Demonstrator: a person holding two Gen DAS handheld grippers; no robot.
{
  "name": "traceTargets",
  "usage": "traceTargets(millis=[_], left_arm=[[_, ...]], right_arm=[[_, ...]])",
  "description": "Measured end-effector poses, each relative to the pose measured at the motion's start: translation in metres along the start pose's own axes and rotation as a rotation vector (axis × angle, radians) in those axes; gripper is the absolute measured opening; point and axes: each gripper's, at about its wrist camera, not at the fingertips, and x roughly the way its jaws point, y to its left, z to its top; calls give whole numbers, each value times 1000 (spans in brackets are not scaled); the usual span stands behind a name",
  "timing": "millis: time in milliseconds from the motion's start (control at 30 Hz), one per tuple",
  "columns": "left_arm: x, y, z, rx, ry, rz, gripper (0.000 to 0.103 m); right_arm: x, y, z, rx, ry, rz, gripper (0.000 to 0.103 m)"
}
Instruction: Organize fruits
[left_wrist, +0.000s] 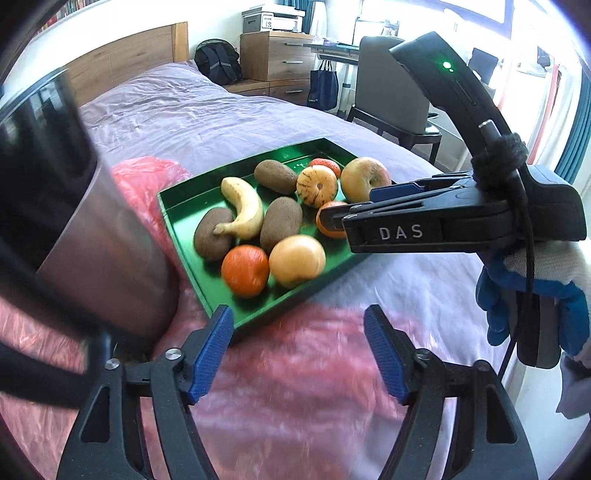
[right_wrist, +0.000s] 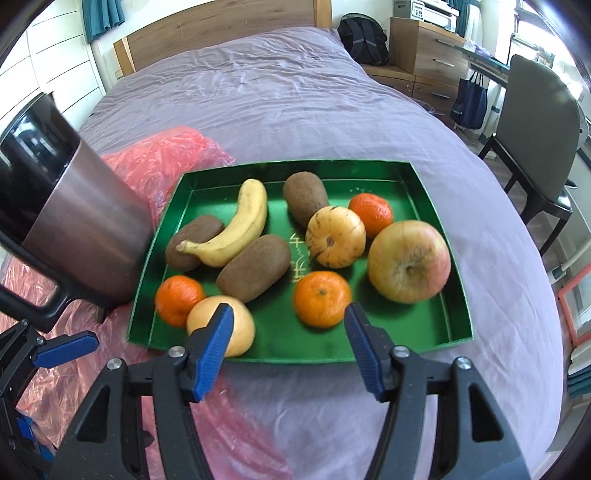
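A green tray (right_wrist: 436, 325) (left_wrist: 177, 206) lies on the bed and holds a banana (right_wrist: 236, 225) (left_wrist: 245, 210), three brown kiwis such as one in the middle (right_wrist: 255, 267), three oranges such as the near one (right_wrist: 322, 299), and yellow apples, the largest at the right (right_wrist: 409, 261). My right gripper (right_wrist: 288, 339) is open and empty just above the tray's near edge, by the near orange. It reaches in from the right in the left wrist view (left_wrist: 347, 218). My left gripper (left_wrist: 298, 354) is open and empty over red plastic, short of the tray's near corner.
A steel mug with a black handle (right_wrist: 85, 229) (left_wrist: 107, 258) stands left of the tray on a red plastic bag (right_wrist: 166, 155) (left_wrist: 295, 387). The purple bedsheet (right_wrist: 277, 92) stretches behind. A chair (right_wrist: 535, 140) and drawers stand at the right.
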Motion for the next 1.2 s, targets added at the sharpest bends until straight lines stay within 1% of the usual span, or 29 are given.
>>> traceTargets(millis=[100, 267, 300, 333, 367, 400, 467, 533, 633, 700, 733, 833, 1000, 1067, 1200], left_arm=[[-16, 4, -13, -4, -10, -6, 73], [-40, 9, -38, 20, -26, -10, 74], [-45, 12, -44, 22, -28, -11, 75], [-48, 15, -49, 20, -29, -11, 77], [-52, 19, -54, 16, -30, -7, 78], [-55, 23, -59, 10, -31, -3, 80], [-59, 34, -68, -7, -35, 14, 81], [-62, 46, -76, -34, -37, 37, 83], [-68, 64, -89, -61, -48, 81, 85], [-71, 75, -97, -77, -58, 114, 86], [-73, 81, -101, -88, -64, 127, 87], [-83, 99, -114, -128, -79, 179, 89], [-96, 125, -139, -213, -109, 257, 89], [-106, 132, -151, -242, -134, 286, 89], [-130, 140, -169, -313, -196, 336, 89]], right_arm=[[-7, 13, -9, -8, 8, 7, 40], [-16, 39, -29, -17, 30, 30, 41], [-17, 45, -33, -20, 34, 35, 44], [-19, 52, -38, -27, 39, 38, 48], [-20, 58, -42, -34, 42, 39, 59], [-22, 65, -46, -43, 44, 42, 64], [-23, 79, -54, -60, 51, 52, 64], [-23, 93, -62, -71, 61, 59, 68], [-22, 113, -73, -90, 61, 61, 85], [-21, 125, -78, -92, 56, 71, 101], [-21, 130, -80, -95, 53, 73, 103], [-22, 149, -84, -119, 36, 83, 103], [-26, 180, -93, -195, -15, 110, 103], [-28, 191, -98, -211, -48, 124, 103], [-33, 209, -108, -242, -115, 120, 103]])
